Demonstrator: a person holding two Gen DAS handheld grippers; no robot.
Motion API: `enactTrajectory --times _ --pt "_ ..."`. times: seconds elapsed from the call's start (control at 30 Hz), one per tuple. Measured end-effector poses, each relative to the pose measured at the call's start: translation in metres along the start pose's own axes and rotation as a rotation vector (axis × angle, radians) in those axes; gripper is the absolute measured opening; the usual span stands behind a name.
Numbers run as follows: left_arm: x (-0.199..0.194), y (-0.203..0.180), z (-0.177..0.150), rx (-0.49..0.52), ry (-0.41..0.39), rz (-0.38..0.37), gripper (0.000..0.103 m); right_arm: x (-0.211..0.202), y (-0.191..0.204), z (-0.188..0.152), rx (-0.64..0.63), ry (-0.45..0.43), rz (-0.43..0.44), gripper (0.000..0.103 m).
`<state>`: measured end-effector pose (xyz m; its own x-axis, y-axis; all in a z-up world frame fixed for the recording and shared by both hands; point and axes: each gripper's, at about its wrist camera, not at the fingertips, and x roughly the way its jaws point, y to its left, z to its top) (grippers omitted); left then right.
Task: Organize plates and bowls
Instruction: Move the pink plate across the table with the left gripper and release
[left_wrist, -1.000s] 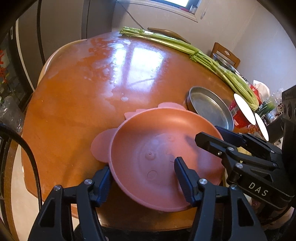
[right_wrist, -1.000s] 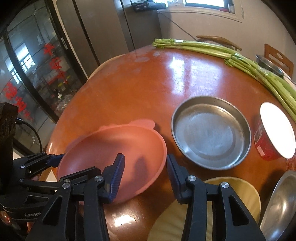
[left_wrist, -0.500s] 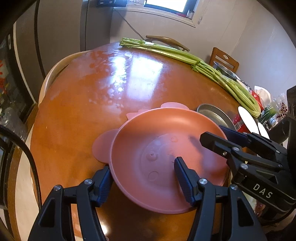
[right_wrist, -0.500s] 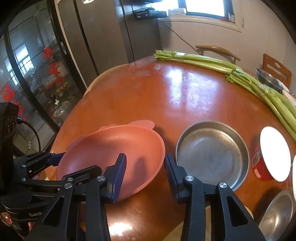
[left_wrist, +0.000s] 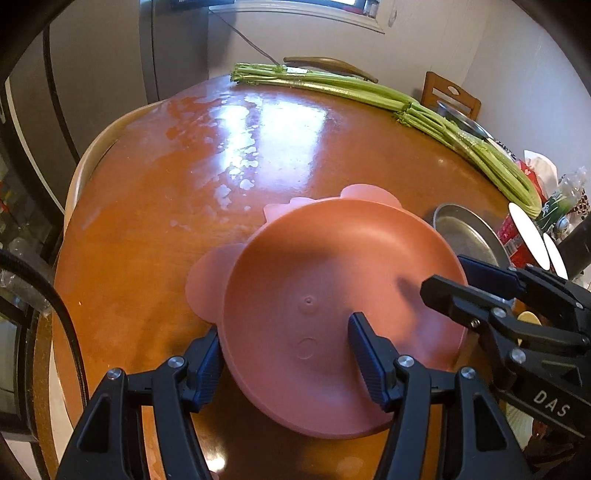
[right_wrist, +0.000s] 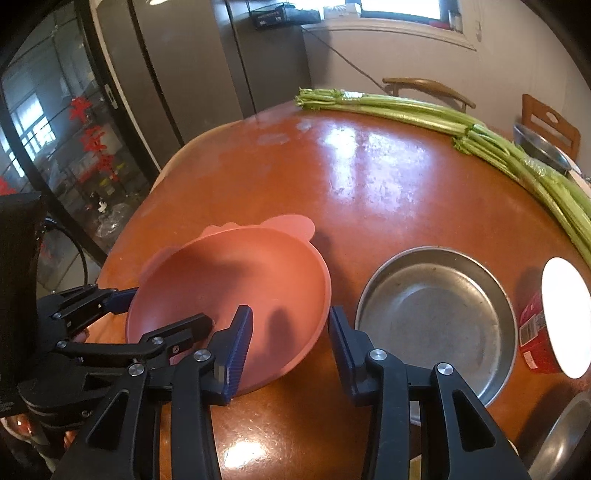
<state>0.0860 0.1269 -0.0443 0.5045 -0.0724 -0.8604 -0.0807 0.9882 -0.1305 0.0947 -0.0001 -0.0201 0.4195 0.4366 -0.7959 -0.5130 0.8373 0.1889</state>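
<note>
"DAS" on right tool (left_wrist: 476, 291); pink bowl (left_wrist: 332, 295) unmarked; can (right_wrist: 535, 343) label illegible.

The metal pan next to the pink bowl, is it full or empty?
Empty. The metal pan shows only its bare, scuffed bottom in the right wrist view, with nothing lying in it. It sits on the table beside the pink bowl.

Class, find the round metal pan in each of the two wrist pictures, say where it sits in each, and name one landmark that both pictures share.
Left wrist view: the metal pan shows at the right, mostly hidden behind the pink bowl.
Right wrist view: the pan lies in full at lower right, beside the bowl's right rim.
Shared landmark: the celery bunch across the table's far edge.
</note>
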Motion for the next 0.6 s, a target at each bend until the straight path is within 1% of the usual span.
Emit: enactTrajectory --times 0.13,0.3,0.43,0.6 --pt "0.007 0.003 0.0 -0.008 0.017 -0.018 0.063 0.004 -0.001 -0.001 0.006 0.016 0.002 0.044" --pt "0.008 0.003 0.0 -0.009 0.016 -0.034 0.063 0.008 -0.003 -0.007 0.013 0.042 -0.006 0.044" --pt "0.008 0.001 0.0 -0.007 0.016 -0.034 0.064 0.012 -0.007 -0.01 0.023 0.063 -0.004 0.044" --pt "0.006 0.003 -0.001 -0.015 0.02 -0.028 0.064 0.01 -0.007 -0.011 0.022 0.068 0.0 0.044"
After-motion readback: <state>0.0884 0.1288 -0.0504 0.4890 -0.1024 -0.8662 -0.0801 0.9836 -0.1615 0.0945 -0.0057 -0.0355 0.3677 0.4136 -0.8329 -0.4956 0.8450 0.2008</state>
